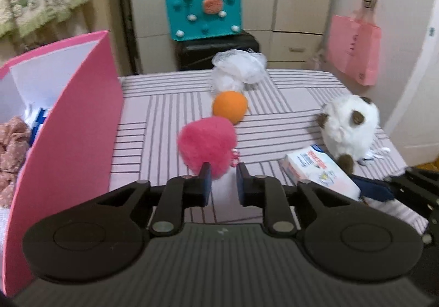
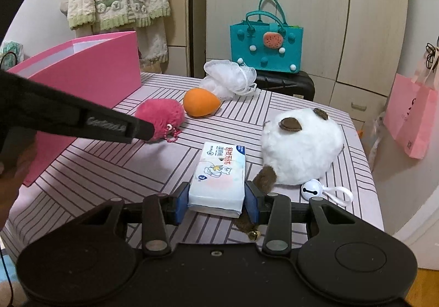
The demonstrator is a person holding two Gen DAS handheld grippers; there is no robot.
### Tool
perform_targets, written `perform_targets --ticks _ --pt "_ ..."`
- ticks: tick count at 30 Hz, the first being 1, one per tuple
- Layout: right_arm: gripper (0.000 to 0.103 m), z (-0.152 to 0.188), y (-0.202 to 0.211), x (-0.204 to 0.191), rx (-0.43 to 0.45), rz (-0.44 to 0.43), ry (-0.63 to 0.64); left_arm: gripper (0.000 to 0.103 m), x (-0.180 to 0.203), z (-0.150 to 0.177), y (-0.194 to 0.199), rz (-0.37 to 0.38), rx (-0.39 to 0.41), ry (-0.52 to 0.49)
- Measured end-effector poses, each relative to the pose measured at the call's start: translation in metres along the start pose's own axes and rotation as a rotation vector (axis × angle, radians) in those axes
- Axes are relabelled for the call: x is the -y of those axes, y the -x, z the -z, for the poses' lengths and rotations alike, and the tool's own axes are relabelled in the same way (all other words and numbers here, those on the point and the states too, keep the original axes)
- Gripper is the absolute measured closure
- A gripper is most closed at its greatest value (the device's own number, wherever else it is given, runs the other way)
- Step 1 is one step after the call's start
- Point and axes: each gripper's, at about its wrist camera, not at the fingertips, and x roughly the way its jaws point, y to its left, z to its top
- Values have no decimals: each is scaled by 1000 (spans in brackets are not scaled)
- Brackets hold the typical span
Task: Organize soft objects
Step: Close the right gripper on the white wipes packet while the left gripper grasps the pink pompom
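1. The right gripper [image 2: 216, 198] is clamped on a tissue pack [image 2: 218, 175], pads pressing its two long sides; the pack sits low over the striped table [image 2: 109, 169], well to the right of the pink box [image 2: 90, 71].
2. The left gripper [image 1: 223, 180] holds nothing, its jaws standing a little apart; it hangs just short of the pink pompom [image 1: 207, 142], which lies beside the pink box's right wall (whether a fingertip brushes the fur is hard to tell, the frame being blurred).
3. Step in hand, by my reading: carrying the tissue pack toward the pink box; the pompom looks next.
4. The next move calls for lifting the pack clear of the box wall, then letting go inside.
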Motion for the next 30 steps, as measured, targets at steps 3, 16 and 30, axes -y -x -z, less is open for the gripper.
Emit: perform_targets --ticks 3,16,30 --pt "56 3 0 4 7 -14 -4 60 7 3 4 -57 22 -3" --pt "56 5 -6 14 33 -59 -15 34 21 -15 -24 -142 41 -39" --pt "53 -3 -19 12 -2 -61 30 32 9 -17 -60 -149 3 -26"
